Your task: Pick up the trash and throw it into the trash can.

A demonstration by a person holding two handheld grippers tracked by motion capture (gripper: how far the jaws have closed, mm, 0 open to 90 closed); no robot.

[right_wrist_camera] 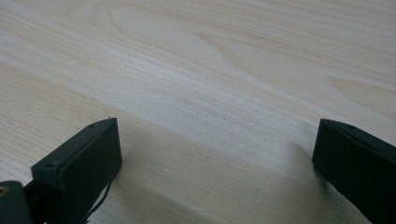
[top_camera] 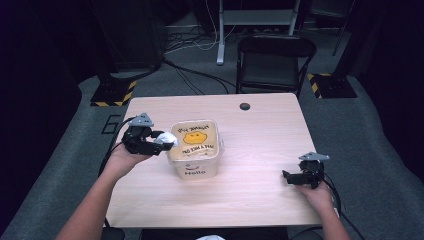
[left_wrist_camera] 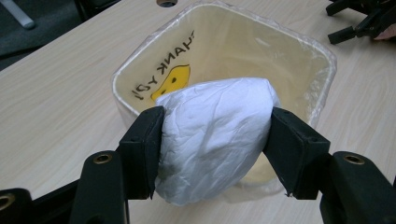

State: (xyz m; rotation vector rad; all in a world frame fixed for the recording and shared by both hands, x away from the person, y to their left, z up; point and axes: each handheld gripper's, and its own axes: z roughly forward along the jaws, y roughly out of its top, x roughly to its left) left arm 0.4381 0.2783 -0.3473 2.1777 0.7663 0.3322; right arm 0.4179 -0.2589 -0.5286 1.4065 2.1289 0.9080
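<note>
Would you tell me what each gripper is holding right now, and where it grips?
The left gripper clamps a crumpled white wad across its sides, beside the tub. The right gripper is open, holding nothing.

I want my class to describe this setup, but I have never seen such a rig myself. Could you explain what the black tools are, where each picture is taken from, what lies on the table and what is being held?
No robot here: a person holds a hand-operated two-jaw tool in each hand. The high view looks down on the wooden table from above. The other two views come from cameras riding on each tool, looking along its black jaws. On the table stands a cream square tub lined with clear plastic, printed with a yellow face and "Hello". The left gripper is shut on a crumpled white paper wad, held at the tub's near rim. The right gripper is open, with bare wood between its jaws, low over the table.
</note>
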